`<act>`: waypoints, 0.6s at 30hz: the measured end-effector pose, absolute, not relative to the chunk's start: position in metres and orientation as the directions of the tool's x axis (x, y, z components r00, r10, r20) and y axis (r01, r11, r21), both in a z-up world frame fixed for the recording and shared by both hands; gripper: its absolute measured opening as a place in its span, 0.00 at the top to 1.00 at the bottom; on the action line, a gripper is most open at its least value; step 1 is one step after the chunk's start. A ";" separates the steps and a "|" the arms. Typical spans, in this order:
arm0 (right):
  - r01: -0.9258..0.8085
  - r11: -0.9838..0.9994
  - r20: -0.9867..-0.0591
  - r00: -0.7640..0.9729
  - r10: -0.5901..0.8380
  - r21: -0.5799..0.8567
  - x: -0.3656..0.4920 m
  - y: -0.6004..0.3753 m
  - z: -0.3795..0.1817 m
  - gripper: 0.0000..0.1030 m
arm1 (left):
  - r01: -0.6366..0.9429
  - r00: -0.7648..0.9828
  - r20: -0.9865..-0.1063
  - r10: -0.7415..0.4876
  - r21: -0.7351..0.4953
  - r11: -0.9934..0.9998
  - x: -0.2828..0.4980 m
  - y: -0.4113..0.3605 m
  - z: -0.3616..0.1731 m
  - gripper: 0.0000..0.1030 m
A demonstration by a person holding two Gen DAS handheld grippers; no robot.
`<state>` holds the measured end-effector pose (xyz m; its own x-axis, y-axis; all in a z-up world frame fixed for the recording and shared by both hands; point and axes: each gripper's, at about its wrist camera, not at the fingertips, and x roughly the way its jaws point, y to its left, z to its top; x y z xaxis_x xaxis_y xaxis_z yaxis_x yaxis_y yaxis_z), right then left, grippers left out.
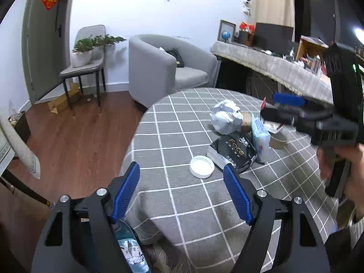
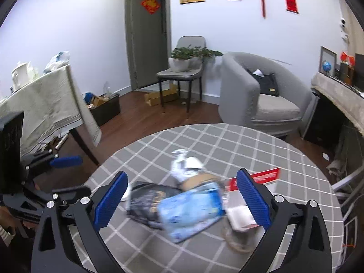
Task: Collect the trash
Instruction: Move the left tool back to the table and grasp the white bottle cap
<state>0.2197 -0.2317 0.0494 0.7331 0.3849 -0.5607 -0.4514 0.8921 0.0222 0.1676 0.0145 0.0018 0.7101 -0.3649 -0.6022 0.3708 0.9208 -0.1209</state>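
Note:
A pile of trash lies on the round table with a grey checked cloth (image 1: 173, 136): crumpled white paper (image 1: 225, 116), a black "Face" packet (image 1: 236, 151), a light blue tissue pack (image 1: 260, 134), a white round lid (image 1: 202, 166) and a red-and-white box (image 2: 261, 177). My left gripper (image 1: 182, 191) is open and empty over the near table edge, short of the lid. My right gripper (image 2: 182, 200) is open and empty, its fingers either side of the blue pack (image 2: 191, 211) and black packet (image 2: 147, 200). The right gripper also shows in the left wrist view (image 1: 282, 109), above the pile.
A bin with a teal liner and scraps (image 1: 130, 248) sits below the table by my left gripper. A grey armchair (image 2: 257, 95), a chair with a plant (image 2: 182, 72), a cloth-covered side table (image 2: 43, 104) and a cluttered counter (image 1: 273, 66) surround the table.

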 end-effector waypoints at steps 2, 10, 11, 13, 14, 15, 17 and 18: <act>-0.439 0.898 -0.553 0.743 0.377 0.023 0.225 -0.241 0.051 0.04 | 0.388 0.697 -0.615 -0.368 -0.107 0.915 0.170 0.010 -0.003 0.28; -0.449 0.891 -0.536 0.737 0.412 0.068 0.243 -0.273 0.051 0.03 | 0.455 0.656 -0.649 -0.385 -0.067 0.888 0.183 -0.010 -0.020 0.34; -0.447 0.892 -0.538 0.737 0.410 0.067 0.244 -0.275 0.051 0.03 | 0.458 0.652 -0.651 -0.387 -0.068 0.886 0.185 -0.013 -0.021 0.35; -0.442 0.895 -0.549 0.735 0.398 0.057 0.249 -0.278 0.049 0.03 | 0.464 0.652 -0.653 -0.384 -0.056 0.884 0.187 -0.016 -0.022 0.36; -0.440 0.896 -0.554 0.734 0.393 0.052 0.251 -0.279 0.047 0.03 | 0.465 0.653 -0.654 -0.382 -0.052 0.884 0.187 -0.017 -0.023 0.38; -0.438 0.898 -0.564 0.730 0.386 0.047 0.254 -0.280 0.045 0.03 | 0.466 0.652 -0.655 -0.382 -0.051 0.883 0.188 -0.017 -0.024 0.39; -0.438 0.898 -0.579 0.720 0.381 0.046 0.258 -0.283 0.042 0.03 | 0.470 0.647 -0.659 -0.385 -0.053 0.881 0.192 -0.017 -0.026 0.45; -0.441 0.897 -0.589 0.713 0.381 0.046 0.260 -0.283 0.040 0.03 | 0.471 0.646 -0.659 -0.385 -0.053 0.881 0.194 -0.017 -0.027 0.47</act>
